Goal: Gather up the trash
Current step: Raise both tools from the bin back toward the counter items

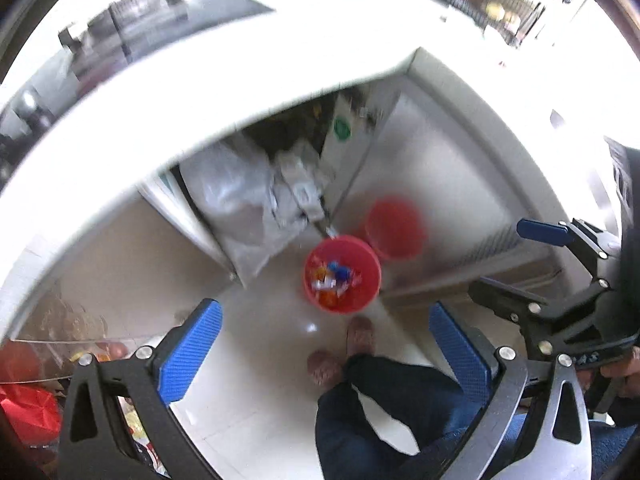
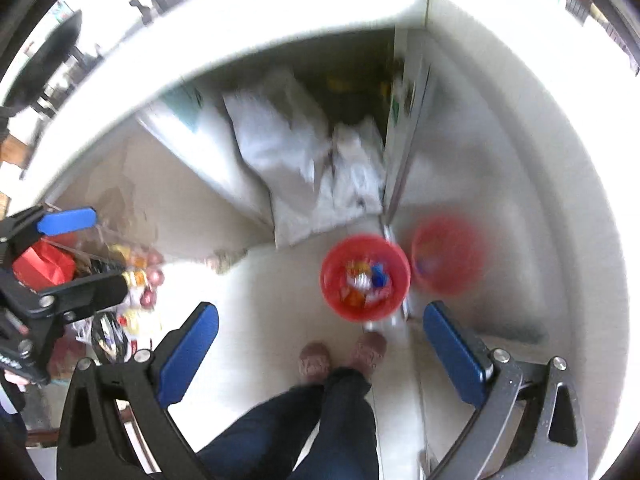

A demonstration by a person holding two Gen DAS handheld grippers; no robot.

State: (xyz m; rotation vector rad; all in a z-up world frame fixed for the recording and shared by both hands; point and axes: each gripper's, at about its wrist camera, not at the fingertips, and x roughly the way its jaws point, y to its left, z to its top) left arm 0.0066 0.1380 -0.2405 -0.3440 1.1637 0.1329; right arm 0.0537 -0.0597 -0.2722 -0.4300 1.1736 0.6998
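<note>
Ribbed blue tongs (image 1: 326, 348), round red bucket (image 1: 342, 274)

White curved surface (image 1: 248, 80) arcs across top, overexposed. Stove grates (image 1: 132, 12) on it at upper left, blurred. Under it an open cabinet, dark inside; white plastic bags (image 2: 280, 152) spill from it onto pale floor (image 2: 256, 320). Cabinet door (image 1: 432, 184) glossy, standing open. Person's dark trousers (image 2: 320, 424) and pinkish slippers (image 2: 316, 360) below. Red bag (image 2: 44, 268) and packaged goods (image 2: 136, 276) heaped at left, details unclear.
</note>
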